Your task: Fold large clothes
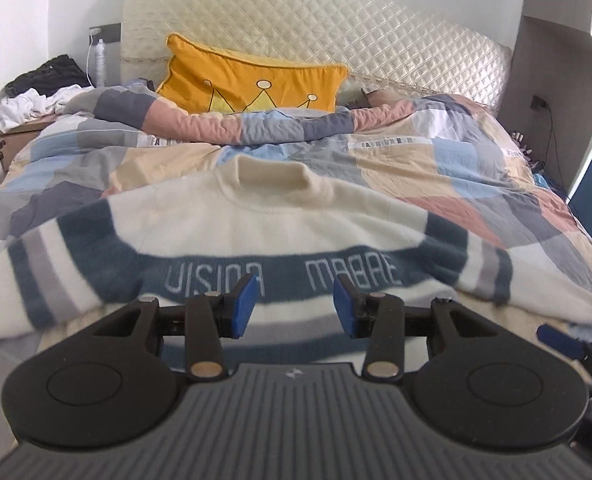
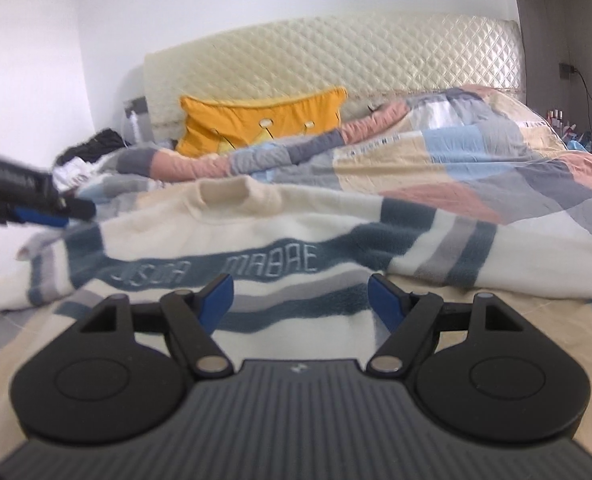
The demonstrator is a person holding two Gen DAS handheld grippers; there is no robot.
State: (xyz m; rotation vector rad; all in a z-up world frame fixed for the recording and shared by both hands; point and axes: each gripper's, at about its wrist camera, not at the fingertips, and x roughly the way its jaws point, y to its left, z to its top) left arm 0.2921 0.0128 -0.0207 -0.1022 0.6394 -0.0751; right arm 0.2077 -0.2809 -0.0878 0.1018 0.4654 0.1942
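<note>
**K:** Left gripper [image 1: 294, 306] status?

**M:** Jaws partly apart, nothing between them. It hangs over the sweater [image 1: 256, 224], pads above the dark band with the lettering. No contact visible.

**K:** Right gripper [image 2: 300, 300]?

**M:** Jaws wider apart than the left one's, also holding nothing. It sits above the sweater's lower stripes, near the hem side.

**K:** Where's the sweater?

**M:** Spread flat, front up, on the patchwork quilt [image 1: 436, 168]. Collar points away toward the yellow pillow [image 1: 252, 80] and the quilted headboard [image 1: 336, 20]. Sleeves go out to both sides. Both grippers are on the hem side, facing the collar.

**K:** Can each see the other?

**M:** Yes. The left gripper shows at the left edge of the right wrist view, over the sleeve there. A blue pad of the right one shows at the lower right of the left wrist view.
</note>
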